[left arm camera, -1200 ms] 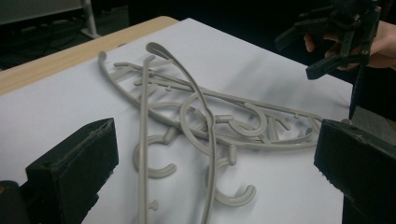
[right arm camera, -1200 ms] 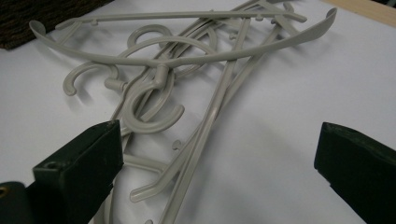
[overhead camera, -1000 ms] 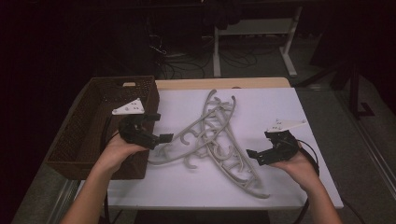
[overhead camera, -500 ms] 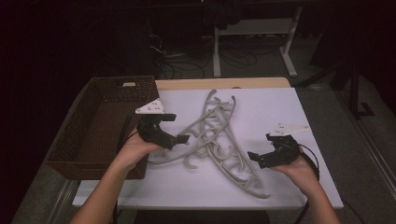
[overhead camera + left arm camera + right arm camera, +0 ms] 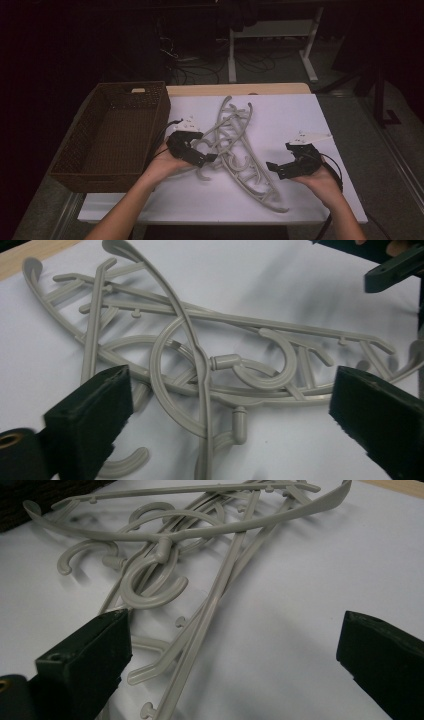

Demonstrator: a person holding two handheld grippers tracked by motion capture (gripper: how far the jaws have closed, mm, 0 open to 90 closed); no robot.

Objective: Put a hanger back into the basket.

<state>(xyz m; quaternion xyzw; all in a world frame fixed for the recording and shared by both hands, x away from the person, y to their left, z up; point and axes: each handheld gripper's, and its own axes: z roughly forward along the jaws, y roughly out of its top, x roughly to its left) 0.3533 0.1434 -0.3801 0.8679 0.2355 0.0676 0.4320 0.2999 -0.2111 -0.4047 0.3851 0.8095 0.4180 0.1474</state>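
Left claw (image 5: 209, 158) advanced right onto tangled grey plastic hangers (image 5: 239, 150), spread wide; right claw (image 5: 274, 169) likewise spread. Hangers: light, stiff, snag-prone; grip a straight bar.

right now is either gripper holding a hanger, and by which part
Nothing is held: the left gripper and right gripper are both open at the hangers.

High view: dim overall, the far room almost black; the white surface (image 5: 300, 125) is the brightest area, evenly lit from above with no glare. Detail is soft and grainy. Gripper views: brighter, with the grey hangers (image 5: 210, 365) casting short, soft shadows on the surface. The near black jaws are blurred and out of focus, while the hangers farther off stay fairly sharp.
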